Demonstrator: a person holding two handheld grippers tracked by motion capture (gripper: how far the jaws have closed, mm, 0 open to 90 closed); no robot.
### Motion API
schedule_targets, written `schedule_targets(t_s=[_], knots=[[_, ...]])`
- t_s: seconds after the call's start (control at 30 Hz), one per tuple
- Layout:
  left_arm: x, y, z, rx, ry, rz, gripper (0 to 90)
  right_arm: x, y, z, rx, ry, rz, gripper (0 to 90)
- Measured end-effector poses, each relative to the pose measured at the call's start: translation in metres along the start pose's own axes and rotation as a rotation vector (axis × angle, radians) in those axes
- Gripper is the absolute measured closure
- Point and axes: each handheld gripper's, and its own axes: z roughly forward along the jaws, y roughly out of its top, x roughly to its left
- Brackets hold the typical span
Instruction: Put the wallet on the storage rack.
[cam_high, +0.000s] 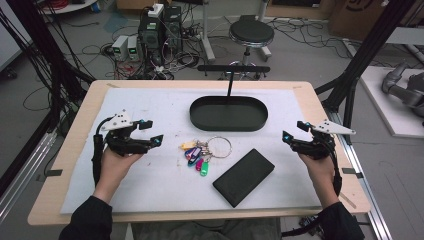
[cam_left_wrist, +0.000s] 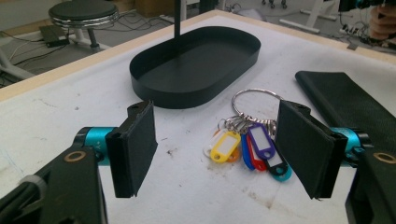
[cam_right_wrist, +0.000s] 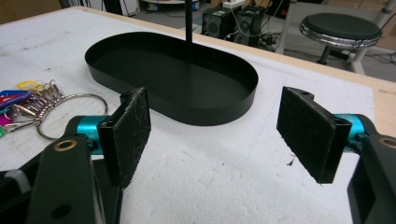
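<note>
A bunch of coloured key tags on a metal ring lies mid-table on the white mat. Behind it stands a black oval tray with an upright post. A flat black case lies in front of the keys, to their right. My left gripper hovers left of the keys, jaws open and empty. In the left gripper view the key tags lie just ahead between the jaws. My right gripper is held near the mat's right edge, open and empty, facing the tray.
The white mat covers a wooden table. A black stool, power supplies and cables sit on the floor beyond the far edge. Black frame posts rise at the right.
</note>
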Motion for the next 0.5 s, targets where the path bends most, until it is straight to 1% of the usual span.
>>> schedule_targets(t_s=[0.13,0.2,0.27,0.43,0.5], knots=[[0.0004,0.0004,-0.0002,0.001,0.009,-0.006,29.3,-0.0025,-0.0015,-0.0001,-0.004,-0.01,0.005,26.7],[0.0003,0.0007,0.0001,-0.008,0.012,-0.017,29.4,-0.0029,-0.0017,-0.0015,-0.004,-0.017,0.014,26.9],[0.0002,0.0009,0.0003,-0.011,0.012,-0.019,29.4,-0.003,-0.0016,-0.0031,-0.01,-0.019,0.016,27.0],[-0.0005,0.0036,0.0038,-0.021,0.019,-0.025,29.7,-0.0034,-0.0015,-0.0043,-0.013,-0.024,0.012,27.1],[-0.0031,0.0062,0.0068,-0.023,0.017,-0.032,31.0,-0.0021,-0.001,-0.0059,-0.017,-0.031,0.004,27.2]])
